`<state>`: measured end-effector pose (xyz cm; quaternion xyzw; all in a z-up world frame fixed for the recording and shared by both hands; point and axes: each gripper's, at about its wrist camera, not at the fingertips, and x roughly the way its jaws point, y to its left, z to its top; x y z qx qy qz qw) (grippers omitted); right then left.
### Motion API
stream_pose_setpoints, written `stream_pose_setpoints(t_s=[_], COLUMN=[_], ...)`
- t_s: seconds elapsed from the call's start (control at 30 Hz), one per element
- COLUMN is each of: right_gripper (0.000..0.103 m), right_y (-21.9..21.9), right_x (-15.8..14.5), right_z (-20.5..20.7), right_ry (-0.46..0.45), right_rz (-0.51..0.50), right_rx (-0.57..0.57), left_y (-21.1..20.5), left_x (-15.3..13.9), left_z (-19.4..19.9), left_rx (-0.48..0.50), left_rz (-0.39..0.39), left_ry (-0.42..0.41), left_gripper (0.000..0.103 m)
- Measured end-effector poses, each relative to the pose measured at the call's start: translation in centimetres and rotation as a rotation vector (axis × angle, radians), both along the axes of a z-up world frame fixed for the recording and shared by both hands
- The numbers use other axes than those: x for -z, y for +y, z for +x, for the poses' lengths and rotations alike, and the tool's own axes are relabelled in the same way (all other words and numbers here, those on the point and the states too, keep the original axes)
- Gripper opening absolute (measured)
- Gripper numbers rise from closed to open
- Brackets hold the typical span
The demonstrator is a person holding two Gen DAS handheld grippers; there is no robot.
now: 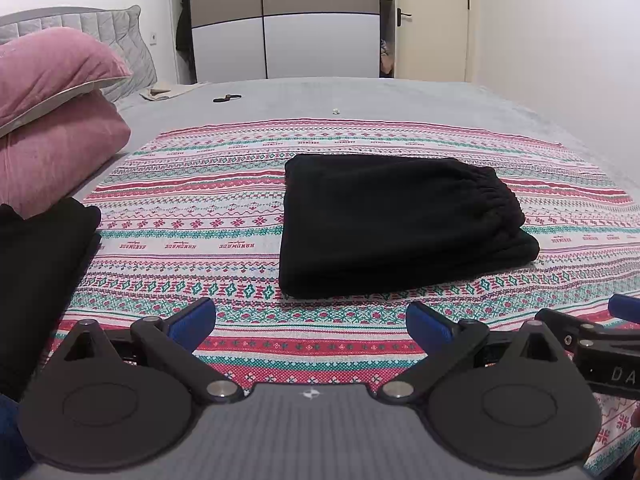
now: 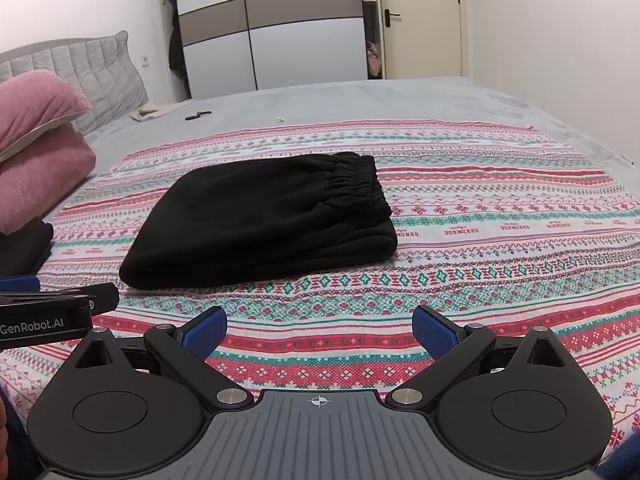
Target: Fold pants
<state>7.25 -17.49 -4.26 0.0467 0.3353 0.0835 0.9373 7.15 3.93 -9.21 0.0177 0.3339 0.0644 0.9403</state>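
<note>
We hold our left gripper [image 1: 310,326] and right gripper [image 2: 320,330] low and level over the near edge of the patterned cloth [image 1: 200,216], side by side, both with jaws spread wide and empty. The black pants [image 1: 396,220] lie folded in a compact stack at the cloth's middle, elastic waistband toward its right edge, just beyond our blue fingertips [image 2: 206,330].

Grey bed [image 1: 400,96], patterned cloth [image 1: 192,216], pink pillows [image 1: 52,128], folded black pants [image 1: 400,220]
</note>
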Motion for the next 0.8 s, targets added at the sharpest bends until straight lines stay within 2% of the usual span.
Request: stream_pose_setpoints(t_s=[0.8], right_gripper=[0.100], right_y=[0.10], right_x=[0.05], right_z=[0.02], right_ry=[0.001], right_rz=[-0.012], right_rx=[-0.008], left_y=[0.29], left_x=[0.10], left_z=[0.06], left_rx=[-0.006], left_rz=[-0.009], left_ry=[0.012], left_gripper=[0.103])
